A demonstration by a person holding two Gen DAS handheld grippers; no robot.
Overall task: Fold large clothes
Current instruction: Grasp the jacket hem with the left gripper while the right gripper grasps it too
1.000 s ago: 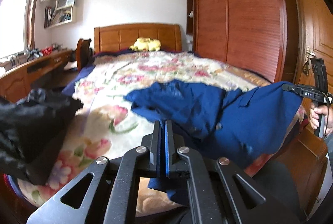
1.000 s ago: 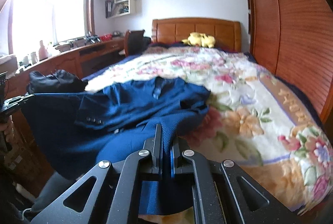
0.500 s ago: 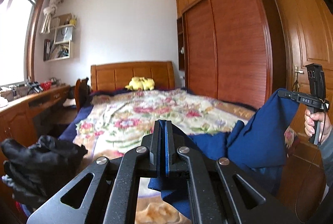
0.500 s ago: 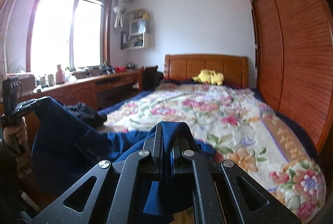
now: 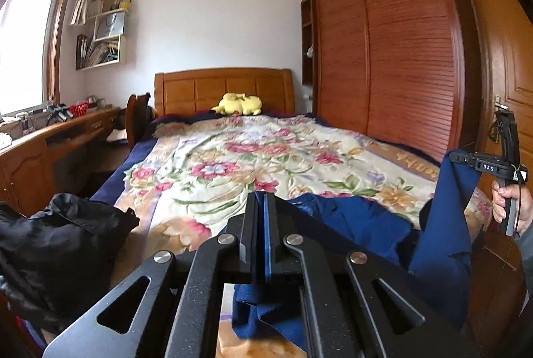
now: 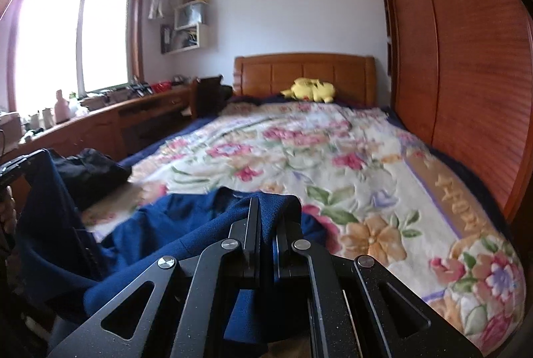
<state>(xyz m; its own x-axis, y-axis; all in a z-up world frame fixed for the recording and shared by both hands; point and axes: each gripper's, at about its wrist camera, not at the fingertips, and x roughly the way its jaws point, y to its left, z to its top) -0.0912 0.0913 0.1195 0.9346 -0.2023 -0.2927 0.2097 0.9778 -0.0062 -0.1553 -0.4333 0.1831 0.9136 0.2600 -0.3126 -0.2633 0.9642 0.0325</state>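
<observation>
Blue garment [image 5: 366, 221] is pulled back toward the foot edge of the bed [image 5: 233, 158] since a second ago, pinched by left gripper [image 5: 265, 231] and right gripper [image 6: 268, 234] (both clamped on cloth), so it is judged as being re-laid, fold not started.
</observation>
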